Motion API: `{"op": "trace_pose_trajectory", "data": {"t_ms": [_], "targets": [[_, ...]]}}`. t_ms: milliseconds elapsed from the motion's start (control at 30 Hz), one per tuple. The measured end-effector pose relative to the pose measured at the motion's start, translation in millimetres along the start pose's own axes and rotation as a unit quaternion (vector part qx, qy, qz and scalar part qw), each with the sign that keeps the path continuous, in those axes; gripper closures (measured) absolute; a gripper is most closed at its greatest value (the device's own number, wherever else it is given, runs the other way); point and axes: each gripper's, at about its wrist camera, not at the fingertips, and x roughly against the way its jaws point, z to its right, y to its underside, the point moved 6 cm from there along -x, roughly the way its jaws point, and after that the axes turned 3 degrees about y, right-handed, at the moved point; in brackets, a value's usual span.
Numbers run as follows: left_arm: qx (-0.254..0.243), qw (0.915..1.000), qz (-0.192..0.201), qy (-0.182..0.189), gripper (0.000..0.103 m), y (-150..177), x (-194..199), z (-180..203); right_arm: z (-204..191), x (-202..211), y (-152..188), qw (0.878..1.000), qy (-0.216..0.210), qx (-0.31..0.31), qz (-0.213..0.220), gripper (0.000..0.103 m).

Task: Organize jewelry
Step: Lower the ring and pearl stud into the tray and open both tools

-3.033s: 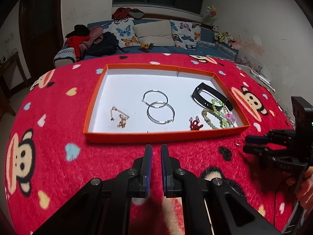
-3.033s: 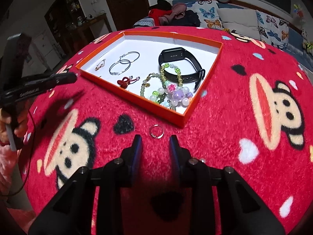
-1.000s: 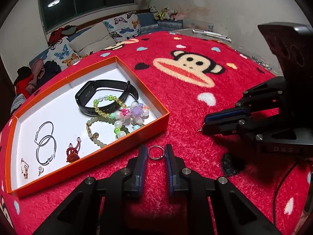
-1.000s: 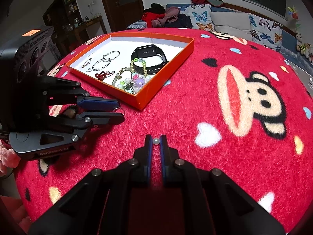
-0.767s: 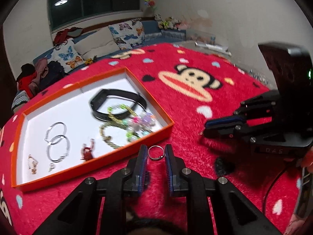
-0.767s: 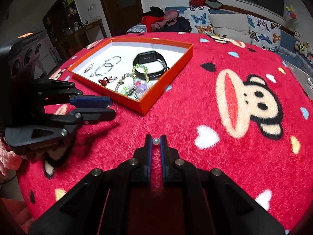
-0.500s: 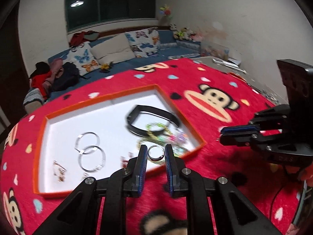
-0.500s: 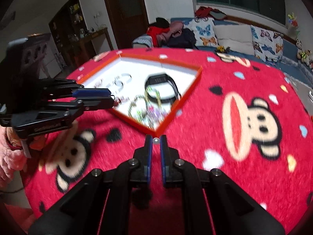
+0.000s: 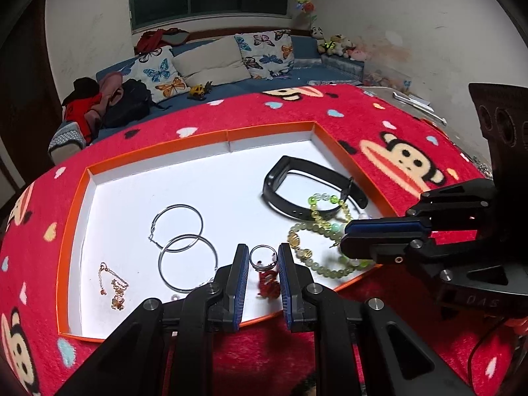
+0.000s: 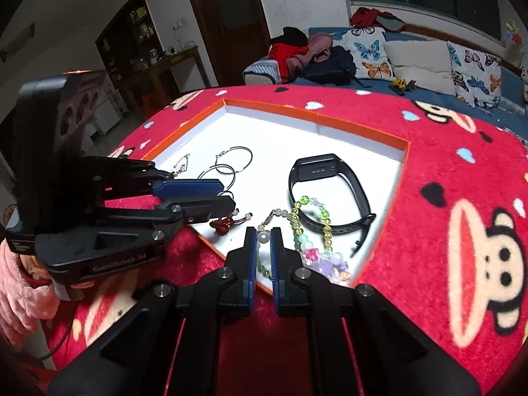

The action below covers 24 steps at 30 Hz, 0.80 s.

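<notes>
The left gripper (image 9: 263, 264) pinched a small silver ring (image 9: 262, 257) between its pads and hung over the near edge of the orange tray (image 9: 74, 198), probably to drop it onto the white floor beside the hoop earrings (image 9: 183, 247) and red charm (image 9: 269, 279). To its right, the right gripper (image 10: 263, 242) was clamped on a tiny white pearl bead (image 10: 263, 237) above the beaded bracelets (image 10: 313, 231) and black wristband (image 10: 326, 191), seemingly awaiting the same deposit. The tray sat on a red monkey-print blanket (image 9: 396, 125), with a blue sofa (image 9: 297, 66) and butterfly cushions (image 9: 267, 49) behind.
</notes>
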Motion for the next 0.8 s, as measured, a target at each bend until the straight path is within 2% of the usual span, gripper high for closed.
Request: {"op": "trace_pose_trajectory", "data": {"t_ms": [167, 400, 633, 667, 700, 767, 800], "targets": [[0.002, 1.0000, -0.003, -0.004, 0.083, 2, -5, -3, 1, -9, 1, 1.000, 0.007, -0.002, -0.013, 0.091], [0.007, 0.9999, -0.007, -0.010, 0.083, 4, -6, -3, -1, -5, 0, 1.000, 0.018, 0.001, -0.008, 0.091], [0.032, 0.9991, 0.002, -0.025, 0.080, 6, 19, -4, -2, 8, 4, 0.999, 0.028, -0.018, -0.003, 0.088], [0.036, 0.9989, 0.006, -0.030, 0.074, 7, 26, -4, -3, 12, 5, 0.999, 0.030, -0.023, -0.002, 0.088], [0.039, 0.9985, 0.009, -0.036, 0.061, 8, 32, -5, -4, 14, 7, 0.999, 0.030, -0.027, -0.002, 0.086], [0.044, 0.9974, 0.021, -0.053, 0.051, 12, 47, -6, -7, 19, 9, 0.999, 0.030, -0.033, -0.001, 0.085], [0.046, 0.9970, 0.025, -0.057, 0.051, 14, 54, -6, -9, 22, 11, 0.999, 0.032, -0.035, 0.002, 0.084]]}}
